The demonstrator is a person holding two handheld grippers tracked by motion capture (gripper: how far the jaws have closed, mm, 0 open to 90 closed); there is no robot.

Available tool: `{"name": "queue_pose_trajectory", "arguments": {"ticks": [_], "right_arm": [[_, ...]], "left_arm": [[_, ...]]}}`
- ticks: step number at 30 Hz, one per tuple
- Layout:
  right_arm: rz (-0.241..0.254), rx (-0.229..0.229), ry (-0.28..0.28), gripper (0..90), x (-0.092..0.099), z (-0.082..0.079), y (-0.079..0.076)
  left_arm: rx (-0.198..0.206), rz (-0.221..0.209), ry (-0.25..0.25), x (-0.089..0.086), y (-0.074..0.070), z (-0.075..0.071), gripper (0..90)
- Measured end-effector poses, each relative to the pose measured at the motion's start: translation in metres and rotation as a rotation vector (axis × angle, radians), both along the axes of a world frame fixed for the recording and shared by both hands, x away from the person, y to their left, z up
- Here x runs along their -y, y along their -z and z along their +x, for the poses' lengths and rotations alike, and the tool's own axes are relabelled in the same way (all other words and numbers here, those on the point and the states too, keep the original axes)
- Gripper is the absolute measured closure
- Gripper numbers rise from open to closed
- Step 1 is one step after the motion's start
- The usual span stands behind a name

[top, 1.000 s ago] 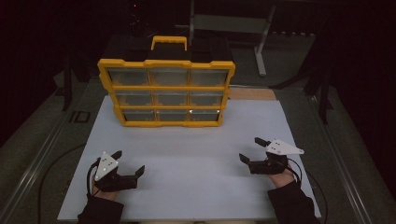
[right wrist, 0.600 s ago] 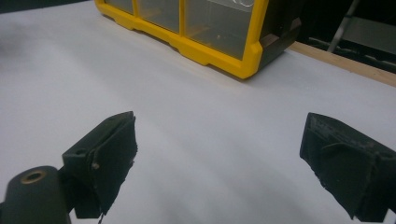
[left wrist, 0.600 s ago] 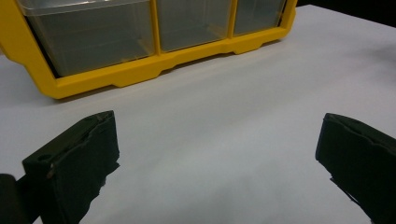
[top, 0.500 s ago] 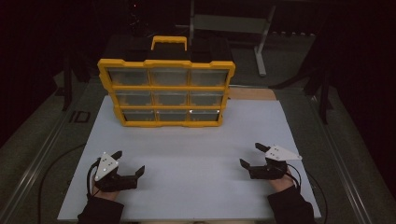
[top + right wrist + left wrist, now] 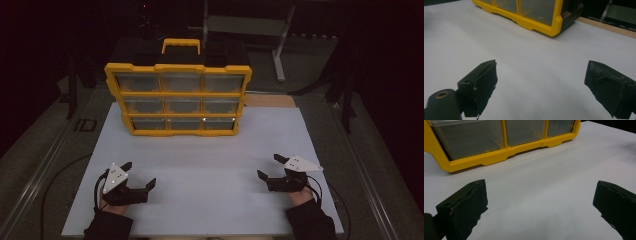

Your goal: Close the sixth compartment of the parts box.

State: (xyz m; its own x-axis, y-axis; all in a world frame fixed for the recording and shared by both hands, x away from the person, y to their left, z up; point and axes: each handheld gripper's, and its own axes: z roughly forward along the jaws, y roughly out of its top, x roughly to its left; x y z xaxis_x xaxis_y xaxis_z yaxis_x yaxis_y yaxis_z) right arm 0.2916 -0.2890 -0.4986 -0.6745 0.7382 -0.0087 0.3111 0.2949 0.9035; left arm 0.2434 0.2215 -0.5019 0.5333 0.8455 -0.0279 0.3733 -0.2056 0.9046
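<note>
A yellow organiser case (image 5: 178,97) with clear drawers and a handle on top stands upright at the back of the white table (image 5: 200,165). Its bottom row of drawers (image 5: 499,137) fills the top of the left gripper view, and its lower right corner (image 5: 541,15) shows in the right gripper view. My left gripper (image 5: 139,175) rests near the front left of the table, open, nothing between its jaws. At the front right, my right gripper (image 5: 270,167) is open as well and holds nothing. Both stand well short of the case.
A wooden strip (image 5: 270,100) edges the table behind the case on the right. A metal stand (image 5: 280,45) rises in the dark background. Metal rails (image 5: 45,165) run along both sides of the table. Cables trail from both grippers.
The right gripper has drawn back slightly toward the front edge of the table. The left gripper and the case have not moved.
</note>
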Motion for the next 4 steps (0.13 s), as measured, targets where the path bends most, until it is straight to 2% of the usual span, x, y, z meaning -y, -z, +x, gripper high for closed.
{"name": "queue_pose_trajectory", "arguments": {"ticks": [4], "right_arm": [[0.002,0.004,-0.005,10.7,-0.0011,-0.0006,-0.0008]], "left_arm": [[0.000,-0.002,0.002,0.0006,0.0000,0.0002,0.0]]}}
